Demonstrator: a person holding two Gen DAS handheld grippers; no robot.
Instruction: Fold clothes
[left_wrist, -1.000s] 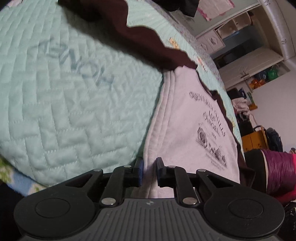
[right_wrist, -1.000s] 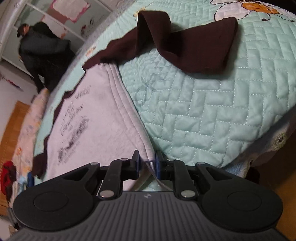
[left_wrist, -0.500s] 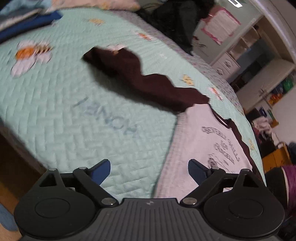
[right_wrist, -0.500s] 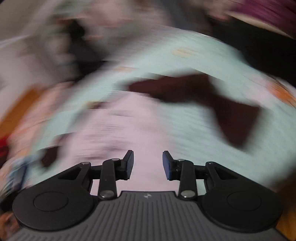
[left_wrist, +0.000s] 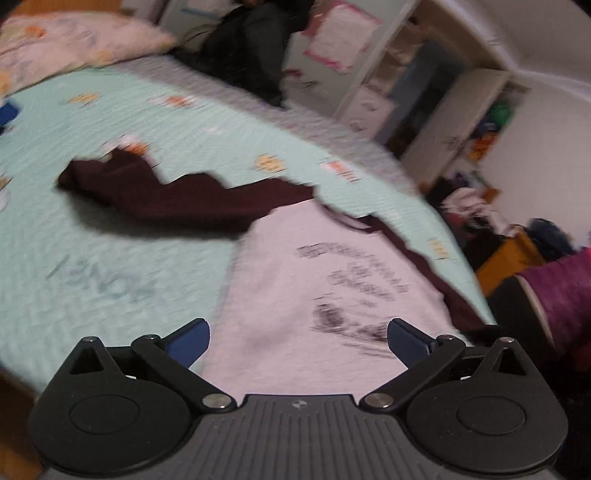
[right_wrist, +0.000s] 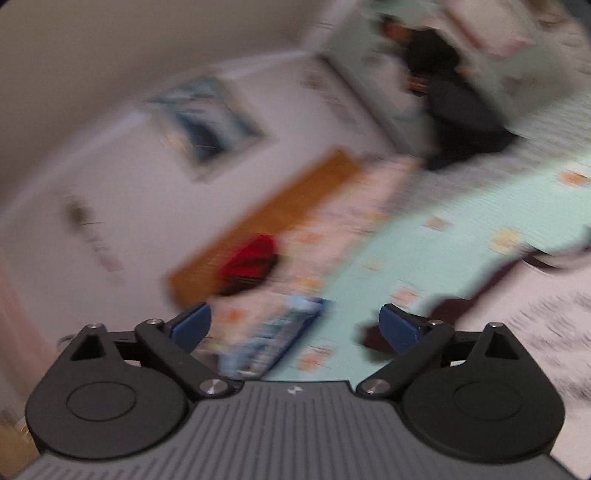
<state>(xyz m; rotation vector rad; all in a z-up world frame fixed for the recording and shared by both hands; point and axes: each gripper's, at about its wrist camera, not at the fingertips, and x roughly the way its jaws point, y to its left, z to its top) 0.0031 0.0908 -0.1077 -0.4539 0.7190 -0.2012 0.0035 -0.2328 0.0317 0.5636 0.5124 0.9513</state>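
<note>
The left gripper (left_wrist: 297, 341), jaws just opened wide and empty, hangs above the shirt (left_wrist: 314, 288).

The left gripper (left_wrist: 297, 341) sits at the bottom of its frame with its jaws spread wide, having just been opening, and nothing lies between the two blue fingertips (left_wrist: 188, 341). It tilts downward. The right gripper (right_wrist: 295, 326) fills the lower part of its frame, jaws likewise spread wide after just opening, with nothing between its blue fingertips (right_wrist: 399, 326). It points nearly level and its view is rolled to one side and smeared with blur.
</note>
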